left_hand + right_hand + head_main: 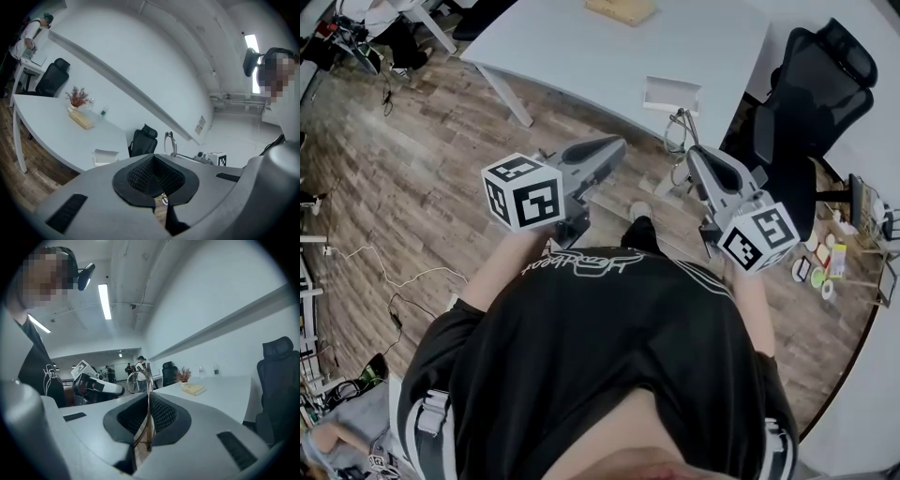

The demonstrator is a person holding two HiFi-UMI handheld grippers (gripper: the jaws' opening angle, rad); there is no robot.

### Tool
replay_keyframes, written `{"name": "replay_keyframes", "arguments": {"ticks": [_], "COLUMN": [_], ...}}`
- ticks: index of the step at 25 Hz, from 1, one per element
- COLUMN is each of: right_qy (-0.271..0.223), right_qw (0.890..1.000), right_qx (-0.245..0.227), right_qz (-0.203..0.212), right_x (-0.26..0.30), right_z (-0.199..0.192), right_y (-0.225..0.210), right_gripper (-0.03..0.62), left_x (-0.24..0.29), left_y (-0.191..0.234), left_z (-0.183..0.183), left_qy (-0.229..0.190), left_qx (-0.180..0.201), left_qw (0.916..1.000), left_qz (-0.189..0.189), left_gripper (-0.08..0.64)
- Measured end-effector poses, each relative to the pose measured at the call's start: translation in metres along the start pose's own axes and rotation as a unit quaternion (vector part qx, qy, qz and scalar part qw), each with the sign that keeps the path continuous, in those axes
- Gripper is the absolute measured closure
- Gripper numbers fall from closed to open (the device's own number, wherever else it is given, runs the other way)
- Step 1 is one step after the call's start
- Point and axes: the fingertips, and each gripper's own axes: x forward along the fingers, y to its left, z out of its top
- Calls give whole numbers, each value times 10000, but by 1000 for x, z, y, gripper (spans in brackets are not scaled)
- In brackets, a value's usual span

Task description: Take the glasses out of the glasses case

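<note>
Here, nearest the head camera, the person's black shirt fills the lower frame, with both tools held up close to the chest. The left hand-held gripper has its jaws closed together with nothing between them, judging from its own view, so it seems only to be waiting. The right hand-held gripper is clamped on the glasses. In its own view a thin metal arm of the frame runs up between the pressed pads and the lens ring stands above the tips. Pinching the thin arm probably spares the lenses. The glasses hang in the air over the wooden floor, between the two tools and well apart from any surface, so the removal looks done.

Farther off, the white table carries a small white open box, possibly the case, though I cannot tell. A black office chair stands beside the table.
</note>
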Motion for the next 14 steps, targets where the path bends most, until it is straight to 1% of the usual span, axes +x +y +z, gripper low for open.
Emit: {"name": "replay_keyframes", "arguments": {"ticks": [6, 14], "right_qy": [53, 124], "right_qw": [9999, 9998], "right_qx": [-103, -121], "right_qz": [6, -18], "right_x": [5, 13], "right_z": [0, -4], "right_y": [1, -3], "right_gripper": [574, 574], "left_x": [1, 3], "left_y": [5, 13], "left_z": [0, -1], "left_qy": [0, 10], "left_qx": [-39, -70], "left_qw": [10000, 10000], "left_qz": [11, 9], "left_gripper": [552, 552]}}
